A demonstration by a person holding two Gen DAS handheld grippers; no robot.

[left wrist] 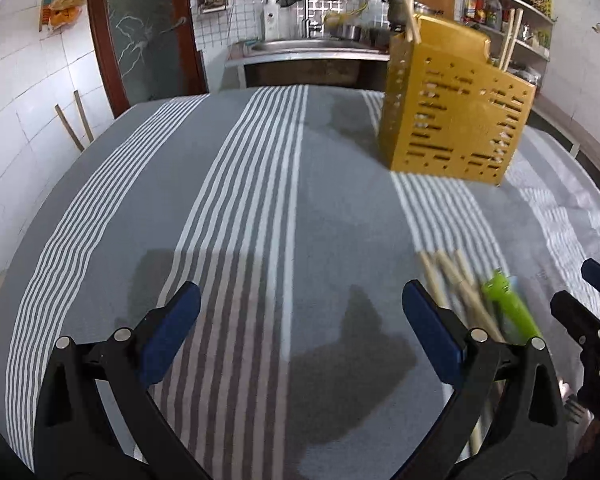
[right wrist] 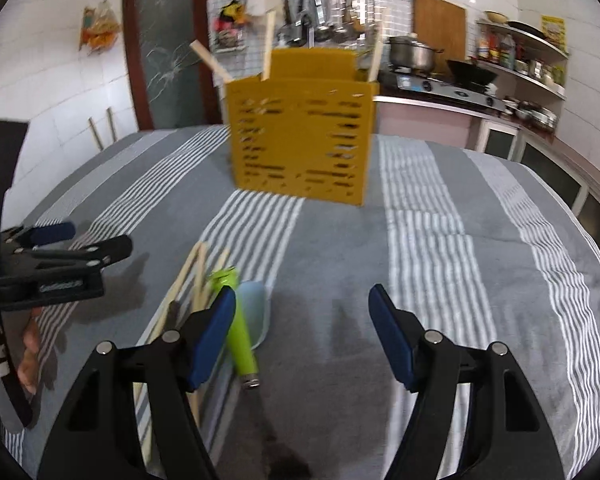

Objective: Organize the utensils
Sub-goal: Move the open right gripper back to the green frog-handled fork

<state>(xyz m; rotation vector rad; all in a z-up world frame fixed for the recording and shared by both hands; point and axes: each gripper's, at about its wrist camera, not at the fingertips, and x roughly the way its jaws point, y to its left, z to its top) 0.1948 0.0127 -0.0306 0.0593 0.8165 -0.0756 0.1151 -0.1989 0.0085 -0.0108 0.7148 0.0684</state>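
Note:
A yellow slotted utensil holder (left wrist: 456, 112) (right wrist: 300, 136) stands upright on the striped grey cloth (left wrist: 260, 200), with chopsticks sticking out of its top. Several loose wooden chopsticks (left wrist: 452, 276) (right wrist: 188, 276) lie on the cloth beside a green-handled utensil (left wrist: 508, 308) (right wrist: 238, 328) with a pale blue blade (right wrist: 256, 312). My left gripper (left wrist: 300, 300) (right wrist: 88, 240) hangs open over bare cloth, left of that pile. My right gripper (right wrist: 302, 304) (left wrist: 584, 292) is open too, its left finger just above the green handle, with nothing between its pads. A fork (left wrist: 576, 408) peeks out at the lower right.
Behind the table run a steel sink (left wrist: 300, 46), a counter with a gas stove (right wrist: 452, 88) holding a pot and a wok, and cluttered wall shelves (right wrist: 524, 64). A dark-framed door (left wrist: 144, 32) and two sticks (left wrist: 76, 120) leaning on the tiled wall are at the left.

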